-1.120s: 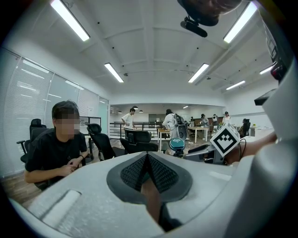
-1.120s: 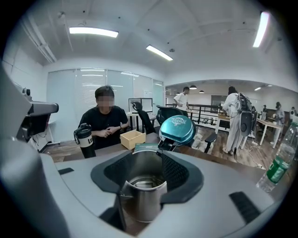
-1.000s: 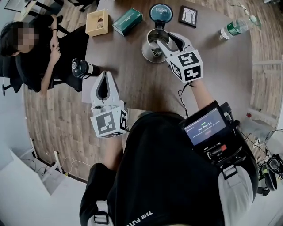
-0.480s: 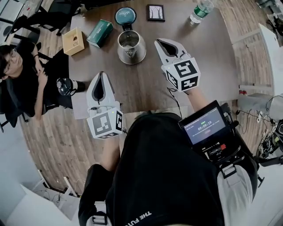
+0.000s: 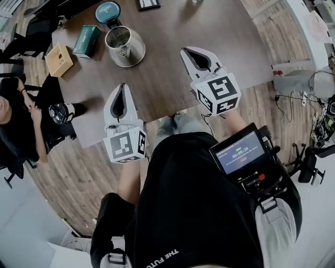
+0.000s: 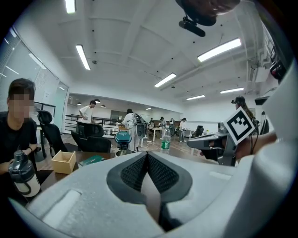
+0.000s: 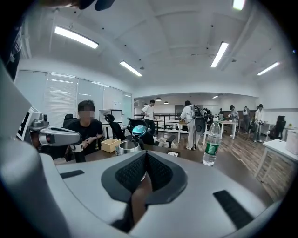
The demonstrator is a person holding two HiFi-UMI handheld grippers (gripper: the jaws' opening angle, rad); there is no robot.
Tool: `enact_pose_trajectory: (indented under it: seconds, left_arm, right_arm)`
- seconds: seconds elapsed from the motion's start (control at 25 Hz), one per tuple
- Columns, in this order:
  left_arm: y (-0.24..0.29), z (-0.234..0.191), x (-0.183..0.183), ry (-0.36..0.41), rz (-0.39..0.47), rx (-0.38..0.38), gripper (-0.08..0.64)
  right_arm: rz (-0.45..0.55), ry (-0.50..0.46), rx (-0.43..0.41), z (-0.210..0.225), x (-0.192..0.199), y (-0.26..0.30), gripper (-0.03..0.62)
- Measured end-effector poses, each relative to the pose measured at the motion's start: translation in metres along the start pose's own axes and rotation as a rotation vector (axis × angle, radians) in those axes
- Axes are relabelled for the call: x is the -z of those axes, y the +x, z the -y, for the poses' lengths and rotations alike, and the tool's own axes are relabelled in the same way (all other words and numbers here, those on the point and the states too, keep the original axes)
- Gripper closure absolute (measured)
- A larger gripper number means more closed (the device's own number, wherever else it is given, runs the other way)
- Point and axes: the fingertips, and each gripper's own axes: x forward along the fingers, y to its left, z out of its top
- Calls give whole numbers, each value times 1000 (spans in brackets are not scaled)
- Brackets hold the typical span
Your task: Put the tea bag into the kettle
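At the far-left corner of the table [image 5: 172, 78], an open cardboard box [image 5: 58, 59] is sitting at the left edge; its contents are too small to tell. Just beside it, a green box [image 5: 86, 41] is lying closed. Next, the kettle [image 5: 124, 46] is standing with its lid [image 5: 108, 10] raised; its interior is showing only glare. The tea bag is appearing in 0 views, on neither table nor claw, so it is judged to be lying inside the kettle. It is likely handling as light, limp and tearable; take it by the tag or top seam. The left gripper [image 5: 122, 87] and right gripper [image 5: 184, 51] are hovering by the near edge, both clamped together on nothing.
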Motion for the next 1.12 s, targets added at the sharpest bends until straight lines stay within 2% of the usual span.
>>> enact_pose_trajectory:
  seconds: [0.16,0.4,0.8,1.0,1.12]
  left_arm:
    - [-2,11,7,13,-10,22,557]
    - [-15,22,14,30,5,-1,557]
    - [-126,127,18,65,29,-50,557]
    - [-164,156,31,65,18,-65,557]
    - [-179,159,32,65,31,-50,557]
  right_arm:
    - [3,26,20,4,13,-11,586]
    - [9,27,8,0,30,-22,586]
    - [58,15,-33,-24,51,-159,586]
    - [68,26,-40,-40,66,-207,586]
    - [74,22,-29,-53,67,-221,586]
